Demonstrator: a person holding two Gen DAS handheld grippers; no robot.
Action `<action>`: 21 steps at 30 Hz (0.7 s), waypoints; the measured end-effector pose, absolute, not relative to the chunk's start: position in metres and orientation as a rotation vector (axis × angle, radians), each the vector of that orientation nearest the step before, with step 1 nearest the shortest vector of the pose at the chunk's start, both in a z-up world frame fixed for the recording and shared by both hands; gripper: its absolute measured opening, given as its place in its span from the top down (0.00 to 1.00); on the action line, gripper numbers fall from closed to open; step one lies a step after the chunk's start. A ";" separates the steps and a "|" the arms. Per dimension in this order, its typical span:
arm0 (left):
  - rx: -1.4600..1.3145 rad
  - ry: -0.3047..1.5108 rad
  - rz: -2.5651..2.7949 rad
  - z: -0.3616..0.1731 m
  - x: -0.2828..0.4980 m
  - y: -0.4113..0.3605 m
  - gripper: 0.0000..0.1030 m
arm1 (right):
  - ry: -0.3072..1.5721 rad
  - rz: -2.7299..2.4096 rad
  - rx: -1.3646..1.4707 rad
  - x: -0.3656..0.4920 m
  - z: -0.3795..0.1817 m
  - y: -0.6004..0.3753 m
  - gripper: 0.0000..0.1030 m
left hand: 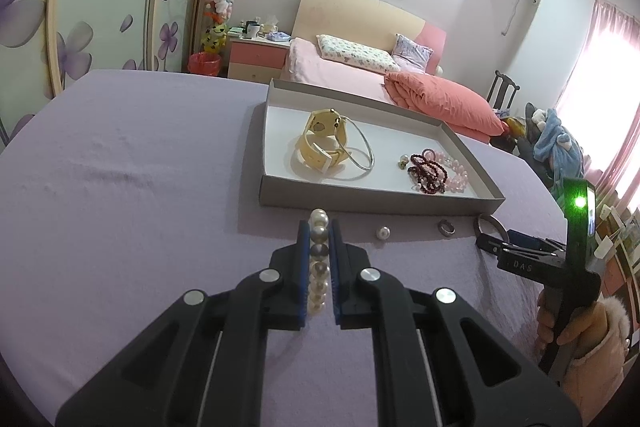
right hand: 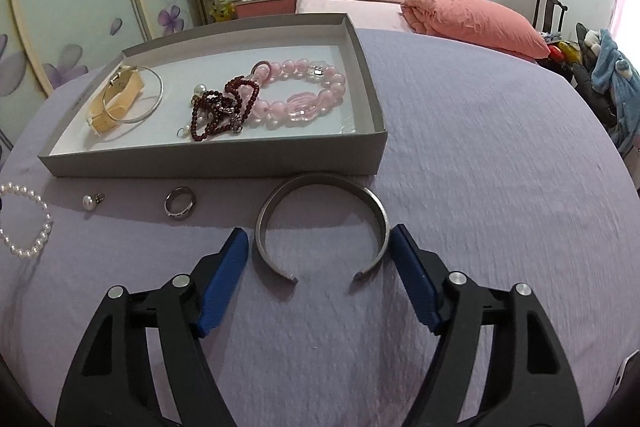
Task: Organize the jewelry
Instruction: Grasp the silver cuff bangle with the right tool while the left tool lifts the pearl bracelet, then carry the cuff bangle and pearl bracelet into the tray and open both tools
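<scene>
Clamping the pearl bracelet (left hand: 319,263) on the lavender cloth (left hand: 140,187), the left gripper (left hand: 319,227) sits shut before the grey box (right hand: 216,159); the right gripper (right hand: 318,241) straddles the silver cuff bangle (right hand: 322,223), jaws apart, pads not pressing.

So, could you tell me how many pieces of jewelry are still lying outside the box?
4: the pearl bracelet in the left gripper, the pearl earring, the ring, and the silver cuff between the right gripper's fingers.

Left tongs (left hand: 319,227) clamped; right tongs (right hand: 318,245) spread wide, tilted downward.
</scene>
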State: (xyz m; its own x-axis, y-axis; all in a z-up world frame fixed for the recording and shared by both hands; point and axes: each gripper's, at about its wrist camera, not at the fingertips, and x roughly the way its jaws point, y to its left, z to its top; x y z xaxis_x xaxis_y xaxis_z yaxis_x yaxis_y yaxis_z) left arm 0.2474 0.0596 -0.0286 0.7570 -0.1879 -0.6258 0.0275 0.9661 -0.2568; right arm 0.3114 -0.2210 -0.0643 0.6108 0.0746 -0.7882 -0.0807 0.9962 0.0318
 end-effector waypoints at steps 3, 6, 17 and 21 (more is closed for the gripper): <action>-0.238 0.704 -0.118 -0.029 0.248 0.060 0.90 | 0.915 0.087 -0.012 0.313 -0.065 -0.221 0.21; -0.238 0.706 -0.114 -0.029 0.248 0.059 0.90 | 0.921 0.086 -0.014 0.318 -0.066 -0.222 0.17; -0.242 0.709 -0.117 -0.032 0.243 0.059 0.90 | 0.905 0.122 -0.009 0.296 -0.063 -0.225 0.34; -0.247 0.710 -0.132 -0.032 0.237 0.058 0.90 | 0.905 0.150 0.034 0.272 -0.061 -0.227 0.34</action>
State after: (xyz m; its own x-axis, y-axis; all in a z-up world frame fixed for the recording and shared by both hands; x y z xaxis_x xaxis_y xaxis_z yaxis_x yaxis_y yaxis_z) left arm 0.2374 0.0575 -0.0324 0.7520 -0.2025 -0.6273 0.0359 0.9628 -0.2678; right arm 0.2716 -0.2272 -0.0609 0.6076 0.1444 -0.7810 -0.1153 0.9890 0.0931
